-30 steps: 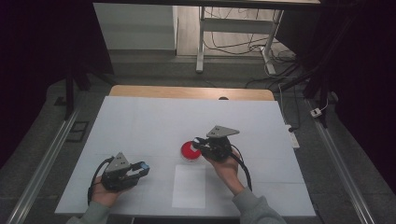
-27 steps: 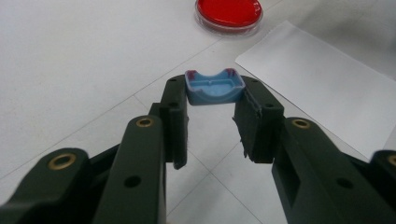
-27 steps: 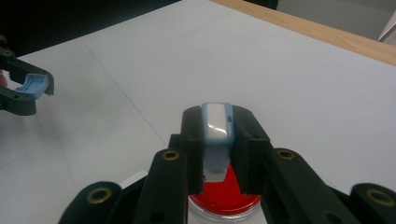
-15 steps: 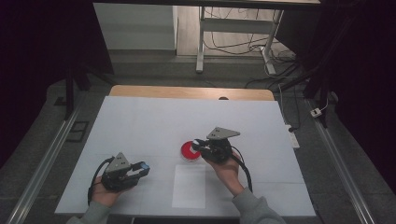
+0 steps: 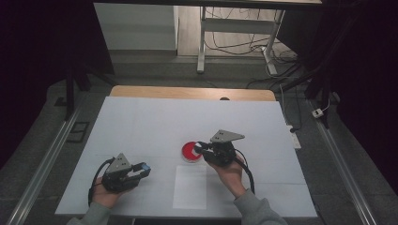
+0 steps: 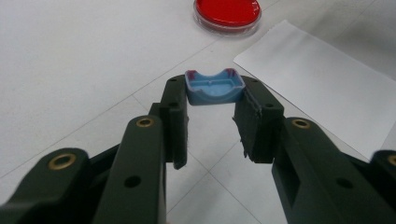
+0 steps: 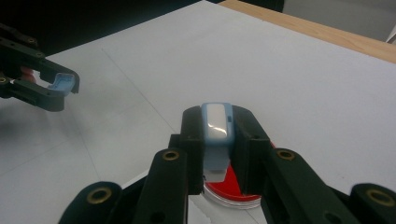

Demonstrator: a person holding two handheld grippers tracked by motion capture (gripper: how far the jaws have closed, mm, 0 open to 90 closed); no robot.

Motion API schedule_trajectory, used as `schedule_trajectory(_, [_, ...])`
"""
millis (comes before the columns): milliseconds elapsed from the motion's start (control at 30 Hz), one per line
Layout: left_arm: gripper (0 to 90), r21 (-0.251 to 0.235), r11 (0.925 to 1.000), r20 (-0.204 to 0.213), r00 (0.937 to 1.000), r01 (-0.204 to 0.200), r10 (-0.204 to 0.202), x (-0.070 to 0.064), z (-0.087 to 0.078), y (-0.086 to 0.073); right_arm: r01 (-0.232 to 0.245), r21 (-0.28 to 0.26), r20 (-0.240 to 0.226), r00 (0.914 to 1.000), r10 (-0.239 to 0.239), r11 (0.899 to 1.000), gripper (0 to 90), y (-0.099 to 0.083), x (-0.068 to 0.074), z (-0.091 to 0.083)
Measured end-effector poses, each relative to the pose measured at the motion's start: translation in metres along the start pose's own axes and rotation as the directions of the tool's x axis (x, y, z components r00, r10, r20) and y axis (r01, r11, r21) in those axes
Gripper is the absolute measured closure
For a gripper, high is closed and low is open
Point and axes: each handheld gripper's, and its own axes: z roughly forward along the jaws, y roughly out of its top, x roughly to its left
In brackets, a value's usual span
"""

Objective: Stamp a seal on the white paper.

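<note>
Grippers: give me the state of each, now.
Left gripper: shut on a small blue cap.
Right gripper: shut on a pale blue piece, over the red dish.

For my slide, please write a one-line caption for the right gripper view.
Right gripper clamps a blue piece above a red dish.
</note>
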Motion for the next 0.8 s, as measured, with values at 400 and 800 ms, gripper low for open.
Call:
schedule_trajectory(400, [65.4,0.001,1.0,0.001,1.0,0.001,-0.001,0.0,0.0,0.0,-0.002,0.009,-0.017,0.9999,0.002,1.0,75.3,-0.005,0.003,-0.007])
schedule_trajectory(800, [65.4,0.001,1.0,0.001,1.0,0.001,-0.001,0.0,0.0,0.0,0.004,0.006,-0.018,0.9998,-0.004,1.0,75.3,-0.007,0.004,-0.014])
